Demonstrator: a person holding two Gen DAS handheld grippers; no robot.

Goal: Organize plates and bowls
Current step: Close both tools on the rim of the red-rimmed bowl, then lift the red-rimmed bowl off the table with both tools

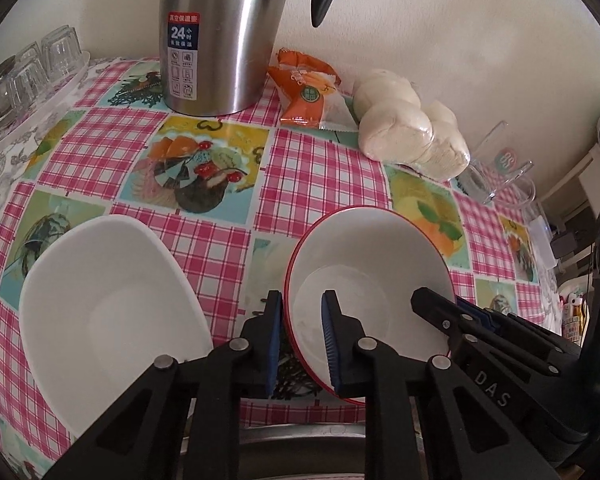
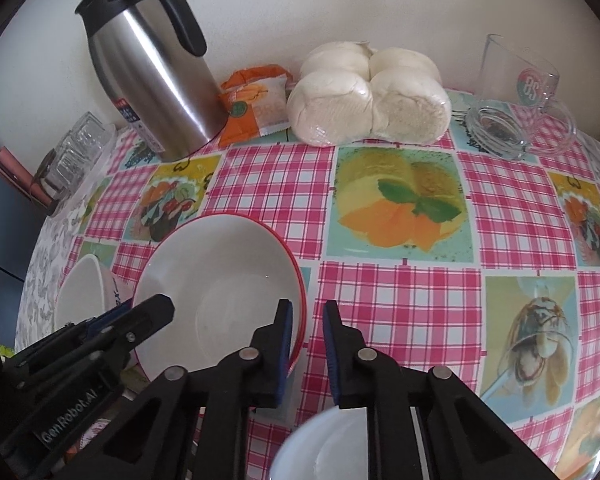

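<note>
1. Left wrist view: the left gripper [image 1: 300, 340] has its jaws on either side of the near rim of a red-rimmed bowl [image 1: 376, 264], one blue pad outside, one inside. A gap shows between the inner pad and the wall, so I cannot tell if they clamp it.
2. The bowl is white and glossy with a thin red line around its lip; it tilts, its opening facing the camera, at about 5 o'clock on the counter [image 1: 320, 176].
3. At 8 o'clock sits a plain white bowl [image 1: 108, 296], apart from the red-rimmed one.
4. The right gripper [image 1: 460, 312] reaches in from 4 o'clock, its tip over the bowl's right rim.
5. At 12 o'clock stands a steel flask [image 1: 220, 36]; at 1 o'clock lie an orange packet [image 1: 308, 92] and wrapped buns [image 1: 412, 128]; glasses [image 1: 36, 68] at 10 o'clock.
6. Right wrist view: the right gripper [image 2: 308, 340] has its jaws apart, straddling the bowl's [image 2: 220, 276] right rim, the left pad inside, the right pad over checked cloth.
7. The bowl lies at 8 o'clock; a smaller white bowl [image 2: 80, 292] with blue marking touches its left side.
8. The left gripper [image 2: 140, 320] comes in at 8 o'clock over the bowl's near rim.
9. A white cup [image 2: 320, 448] shows at 6 o'clock, under the jaws.
10. A glass mug [image 2: 520, 92] lies on its side at 2 o'clock.
</note>
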